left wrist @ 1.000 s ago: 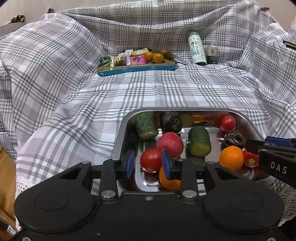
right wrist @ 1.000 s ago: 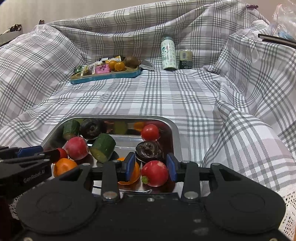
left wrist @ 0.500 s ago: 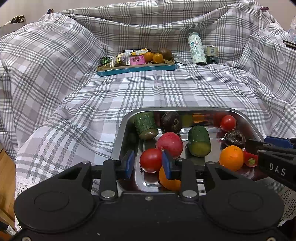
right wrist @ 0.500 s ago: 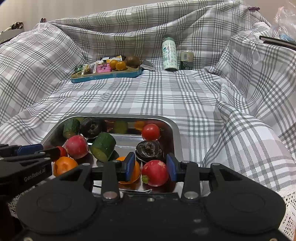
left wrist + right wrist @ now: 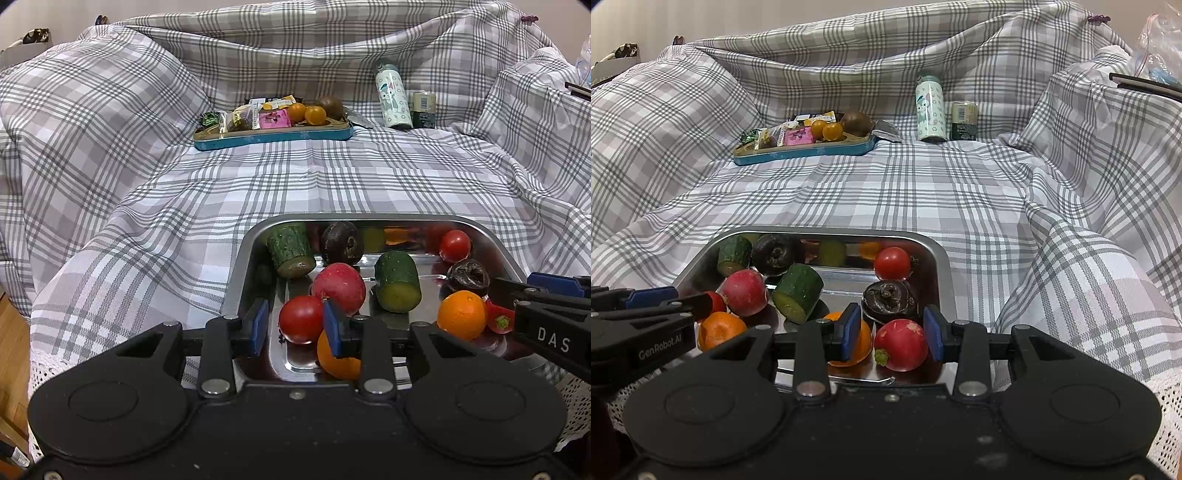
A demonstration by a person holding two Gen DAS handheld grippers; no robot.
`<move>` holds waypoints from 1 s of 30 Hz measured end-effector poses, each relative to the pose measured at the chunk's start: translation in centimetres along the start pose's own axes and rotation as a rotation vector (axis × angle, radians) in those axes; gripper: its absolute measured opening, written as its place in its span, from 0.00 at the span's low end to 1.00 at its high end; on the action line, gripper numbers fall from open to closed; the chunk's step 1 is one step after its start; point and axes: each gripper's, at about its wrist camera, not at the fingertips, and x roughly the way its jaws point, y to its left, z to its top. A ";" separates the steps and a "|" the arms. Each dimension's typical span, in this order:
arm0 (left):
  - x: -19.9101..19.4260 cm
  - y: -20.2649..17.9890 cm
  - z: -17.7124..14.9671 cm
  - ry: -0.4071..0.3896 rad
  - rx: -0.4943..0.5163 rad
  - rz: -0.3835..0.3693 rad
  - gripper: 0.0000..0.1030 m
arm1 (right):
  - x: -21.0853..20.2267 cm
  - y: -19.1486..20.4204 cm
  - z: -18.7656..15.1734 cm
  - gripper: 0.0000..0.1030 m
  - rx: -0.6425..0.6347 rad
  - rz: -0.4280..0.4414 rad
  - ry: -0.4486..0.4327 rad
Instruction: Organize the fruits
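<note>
A steel tray [image 5: 236, 280] on the plaid cloth holds mixed produce. It contains two cucumber chunks [image 5: 397, 282], dark round fruits [image 5: 341, 242], tomatoes, oranges [image 5: 461, 314] and red radishes [image 5: 338, 284]. My left gripper [image 5: 295, 326] is open at the tray's near left, with a red tomato [image 5: 300, 319] between its blue pads; a gap shows on the tomato's left. My right gripper [image 5: 891, 334] is open at the near right around a red radish [image 5: 901, 345], beside an orange [image 5: 857, 343]. Each gripper's fingers show at the edge of the other's view.
At the back, a blue tray [image 5: 273, 134] carries snack packets and small oranges. A patterned bottle [image 5: 392, 96] and a can [image 5: 424, 110] stand to its right. Plaid cloth rises in folds on all sides. The table edge and wooden floor [image 5: 11, 332] lie at the left.
Almost nothing: both grippers keep the same opening around the tomato and the radish, and the views shift only slightly.
</note>
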 end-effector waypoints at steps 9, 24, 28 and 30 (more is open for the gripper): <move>0.1 0.1 0.0 0.000 -0.001 -0.001 0.40 | 0.0 0.1 0.0 0.39 0.000 -0.001 0.000; 0.0 0.0 0.0 -0.004 0.001 -0.003 0.40 | -0.1 0.0 0.0 0.39 0.000 0.000 -0.001; 0.0 0.0 0.0 -0.004 0.001 -0.002 0.40 | -0.1 0.0 0.0 0.39 -0.001 0.000 -0.001; 0.0 0.0 0.0 -0.004 0.001 -0.003 0.40 | -0.1 0.0 0.0 0.39 -0.001 0.000 0.000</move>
